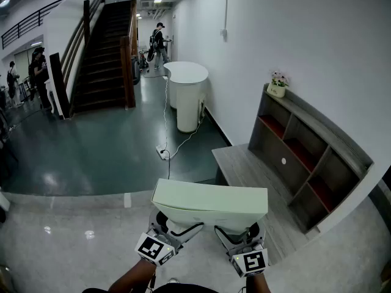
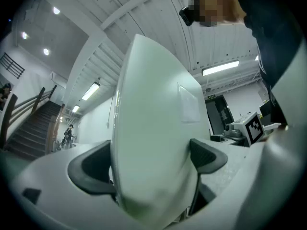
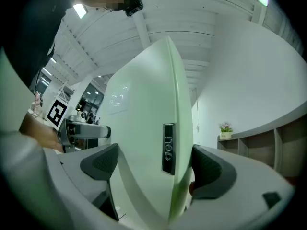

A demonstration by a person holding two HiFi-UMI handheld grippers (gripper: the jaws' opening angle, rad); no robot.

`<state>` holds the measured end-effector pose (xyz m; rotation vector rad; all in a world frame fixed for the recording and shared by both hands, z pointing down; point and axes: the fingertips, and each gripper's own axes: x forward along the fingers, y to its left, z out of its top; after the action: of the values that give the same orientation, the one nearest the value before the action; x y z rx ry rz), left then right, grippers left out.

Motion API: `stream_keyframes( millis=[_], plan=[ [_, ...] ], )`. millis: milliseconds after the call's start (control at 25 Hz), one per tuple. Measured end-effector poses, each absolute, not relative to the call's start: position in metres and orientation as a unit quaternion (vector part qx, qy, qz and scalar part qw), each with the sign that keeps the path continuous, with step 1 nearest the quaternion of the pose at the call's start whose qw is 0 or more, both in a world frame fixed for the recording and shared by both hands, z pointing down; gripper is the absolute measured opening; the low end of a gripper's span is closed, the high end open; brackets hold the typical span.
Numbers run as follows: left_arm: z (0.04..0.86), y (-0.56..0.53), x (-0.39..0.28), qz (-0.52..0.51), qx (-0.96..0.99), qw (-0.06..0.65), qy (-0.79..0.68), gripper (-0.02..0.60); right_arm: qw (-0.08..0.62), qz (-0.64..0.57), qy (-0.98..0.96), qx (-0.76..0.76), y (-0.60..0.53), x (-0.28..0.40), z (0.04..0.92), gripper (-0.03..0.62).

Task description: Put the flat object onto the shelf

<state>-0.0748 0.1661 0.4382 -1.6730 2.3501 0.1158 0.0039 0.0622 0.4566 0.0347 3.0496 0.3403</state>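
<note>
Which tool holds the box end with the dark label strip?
The right tool: the dark label strip on the flat box lies between its jaws; the left tool shows none.

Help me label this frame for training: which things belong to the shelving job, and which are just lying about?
Job: flat pale-green case, gripped by the left gripper and right gripper; grey wooden cubby shelf with red-lined compartments.
Lying about: small pot of flowers on the shelf top; white round counter; dark staircase; white power strip on the floor.

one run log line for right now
stage: carrying | left gripper: shut on flat box | right gripper: shut on flat box | shelf: ahead right, box not on it
</note>
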Motion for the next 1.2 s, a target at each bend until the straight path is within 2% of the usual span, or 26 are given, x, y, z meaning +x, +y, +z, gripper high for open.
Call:
stream_keyframes(
  millis=[400, 600, 1200],
  plan=[
    [0.435, 0.174, -0.074, 0.047, -0.575, 0.13, 0.806, 0.505, 0.067, 0.134, 0.989, 0.011, 0.065, 0.003, 0.449, 0.476],
    [0.437, 0.184, -0.077, 0.047, -0.573, 0.129, 0.808, 0.505, 0.04, 0.118, 0.992, 0.011, 0.078, 0.0, 0.451, 0.476],
    [0.431, 0.236, -0.117, 0.053, -0.57, 0.142, 0.807, 0.506, 0.047, 0.124, 0.991, 0.016, 0.129, -0.043, 0.445, 0.477]
  ],
)
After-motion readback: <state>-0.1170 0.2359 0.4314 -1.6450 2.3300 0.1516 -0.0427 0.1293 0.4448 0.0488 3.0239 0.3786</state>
